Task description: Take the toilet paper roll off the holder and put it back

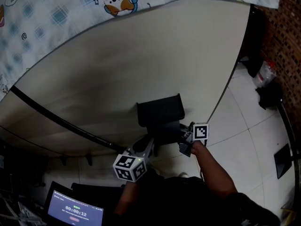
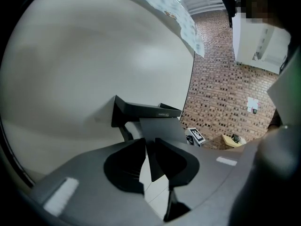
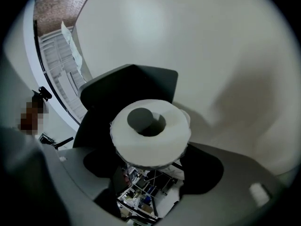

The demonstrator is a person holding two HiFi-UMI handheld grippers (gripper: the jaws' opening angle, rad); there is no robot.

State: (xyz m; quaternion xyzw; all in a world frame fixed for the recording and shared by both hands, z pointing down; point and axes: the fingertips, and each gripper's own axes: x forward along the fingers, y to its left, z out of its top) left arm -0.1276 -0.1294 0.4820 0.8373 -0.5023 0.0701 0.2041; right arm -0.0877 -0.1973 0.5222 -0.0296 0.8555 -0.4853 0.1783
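A black toilet paper holder (image 1: 160,112) is fixed on the pale wall. In the left gripper view its shelf (image 2: 141,111) juts out, and a grey cover flap (image 2: 160,128) slopes down from it. My left gripper (image 2: 149,149) is shut on that flap's lower edge; in the head view the left gripper (image 1: 148,148) is just below the holder. The white toilet paper roll (image 3: 150,135) faces the right gripper camera hole-on, in front of the holder's dark cover (image 3: 127,88). My right gripper (image 3: 151,161) is shut on the roll, one jaw on each side. The right gripper (image 1: 185,144) is at the holder's lower right.
A patterned cloth (image 1: 56,8) hangs over the wall's top. A black strip (image 1: 61,121) crosses the wall on the left. Tiled floor (image 1: 249,140) lies to the right, with dark objects (image 1: 270,95) on it. A lit screen (image 1: 75,212) sits at the bottom left. A brick wall (image 2: 221,79) stands beyond.
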